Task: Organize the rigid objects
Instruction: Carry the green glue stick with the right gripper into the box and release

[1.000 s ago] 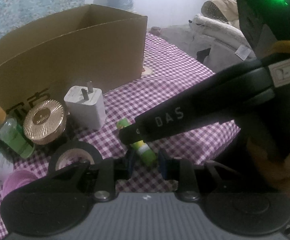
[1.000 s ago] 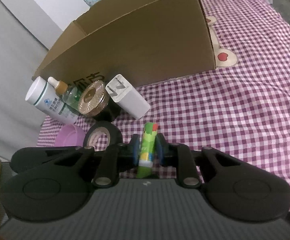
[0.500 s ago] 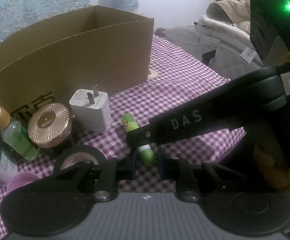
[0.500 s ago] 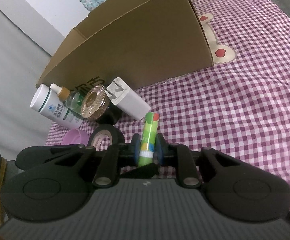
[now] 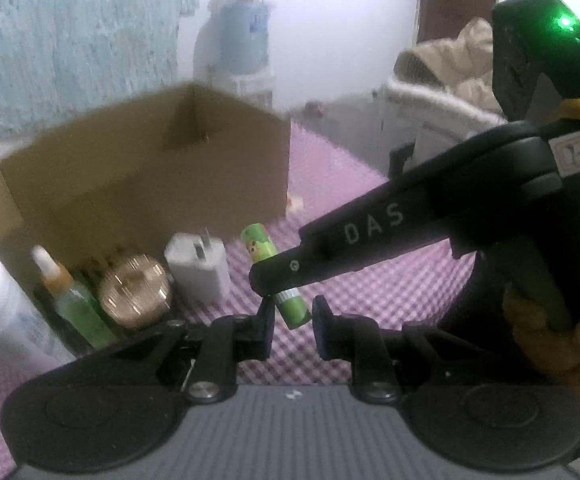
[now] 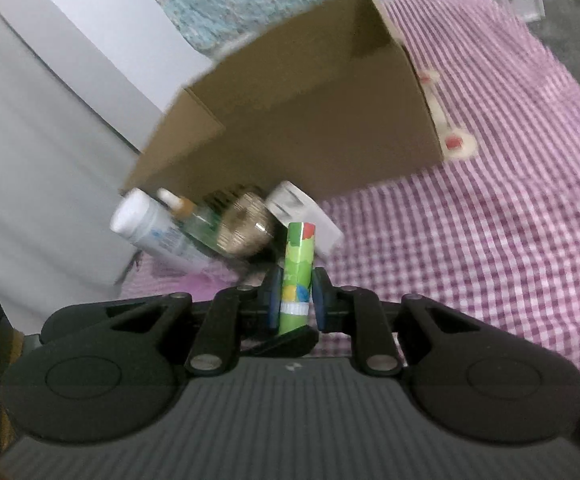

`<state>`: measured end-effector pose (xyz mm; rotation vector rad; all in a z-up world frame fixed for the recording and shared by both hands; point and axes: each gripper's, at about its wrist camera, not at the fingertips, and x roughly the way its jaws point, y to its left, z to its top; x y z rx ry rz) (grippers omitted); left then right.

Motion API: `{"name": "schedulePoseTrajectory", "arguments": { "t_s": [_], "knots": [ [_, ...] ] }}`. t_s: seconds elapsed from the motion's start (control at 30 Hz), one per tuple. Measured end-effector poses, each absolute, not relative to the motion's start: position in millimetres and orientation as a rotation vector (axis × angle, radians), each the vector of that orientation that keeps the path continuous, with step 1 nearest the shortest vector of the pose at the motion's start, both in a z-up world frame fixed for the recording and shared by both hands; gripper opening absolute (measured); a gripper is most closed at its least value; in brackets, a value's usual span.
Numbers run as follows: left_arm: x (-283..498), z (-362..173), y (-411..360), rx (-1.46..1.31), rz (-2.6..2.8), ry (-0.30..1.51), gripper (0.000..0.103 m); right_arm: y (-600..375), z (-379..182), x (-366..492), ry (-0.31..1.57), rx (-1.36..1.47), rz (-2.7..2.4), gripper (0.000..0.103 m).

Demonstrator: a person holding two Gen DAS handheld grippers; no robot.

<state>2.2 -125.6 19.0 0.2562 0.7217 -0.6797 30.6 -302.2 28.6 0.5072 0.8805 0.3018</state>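
Against the cardboard box's (image 6: 310, 120) front wall, a white bottle (image 6: 150, 232), a dropper bottle (image 6: 188, 216), a gold-lidded jar (image 6: 244, 228) and a white charger (image 6: 302, 212) wait in a row on the checked cloth (image 6: 490, 240), so most of the sorting looks undone. The left gripper (image 5: 292, 320) hovers low with jaws apart, holding nothing. The right gripper (image 6: 294, 298) is clamped on the green glue stick (image 6: 298, 272), lifted off the cloth and angled toward the box.
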Motion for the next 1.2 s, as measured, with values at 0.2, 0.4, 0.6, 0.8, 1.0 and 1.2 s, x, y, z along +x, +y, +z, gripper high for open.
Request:
{"name": "schedulePoseTrajectory", "arguments": {
  "t_s": [0.2, 0.4, 0.6, 0.8, 1.0, 1.2],
  "knots": [
    [12.6, 66.6, -107.6, 0.269, -0.625, 0.599, 0.021, -282.4, 80.5, 43.9, 0.758, 0.457, 0.370, 0.016],
    [62.2, 97.3, -85.9, 0.250, -0.562, 0.600, 0.019, -251.5, 112.7, 100.8, 0.720, 0.414, 0.467, 0.016],
    [137.6, 89.3, -64.7, 0.202, -0.518, 0.763, 0.017, -231.5, 98.1, 190.6, 0.877, 0.491, 0.527, 0.016],
    [192.3, 58.0, -49.3, 0.193, -0.475, 0.940, 0.015, -213.5, 59.1, 255.3, 1.074, 0.573, 0.517, 0.016],
    [199.0, 47.5, -38.3, 0.204, -0.444, 0.977, 0.017, -199.2, 35.6, 274.4, 1.165, 0.614, 0.494, 0.021],
    [196.1, 53.5, -36.3, 0.178, -0.445, 0.954, 0.023, -204.1, 34.7, 269.7, 1.161, 0.646, 0.511, 0.042]
  ]
}}
